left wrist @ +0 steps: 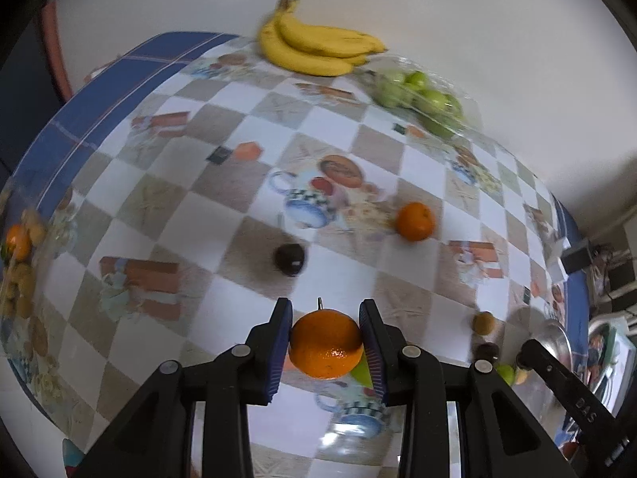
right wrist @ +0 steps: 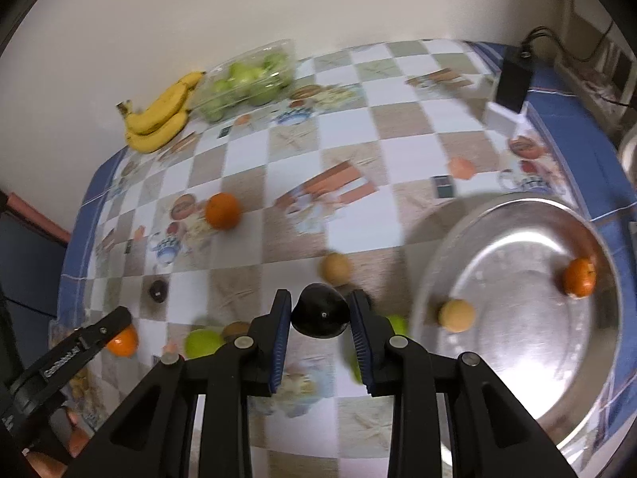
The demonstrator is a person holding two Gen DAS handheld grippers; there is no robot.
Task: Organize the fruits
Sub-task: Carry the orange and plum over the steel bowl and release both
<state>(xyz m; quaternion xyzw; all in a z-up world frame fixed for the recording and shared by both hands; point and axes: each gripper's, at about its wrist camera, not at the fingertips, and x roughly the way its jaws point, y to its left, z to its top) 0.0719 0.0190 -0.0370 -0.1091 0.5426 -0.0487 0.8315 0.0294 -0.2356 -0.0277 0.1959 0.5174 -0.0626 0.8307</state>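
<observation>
We are gripping an orange (left wrist: 326, 342) in our left tool (left wrist: 325, 340) above the bench (left wrist: 223, 183), while our right tool (right wrist: 320, 316) is clenching a dark fruit (right wrist: 320, 315) beside the metal tray (right wrist: 517, 318).

The worktop (right wrist: 398, 151) is covered by a checkered cloth printed with cups and fruit, edged in blue. A black box (right wrist: 513, 81) with cables is seen at the far right corner — propped on a white block (right wrist: 505, 118) — against a pale wall (right wrist: 278, 4).
</observation>
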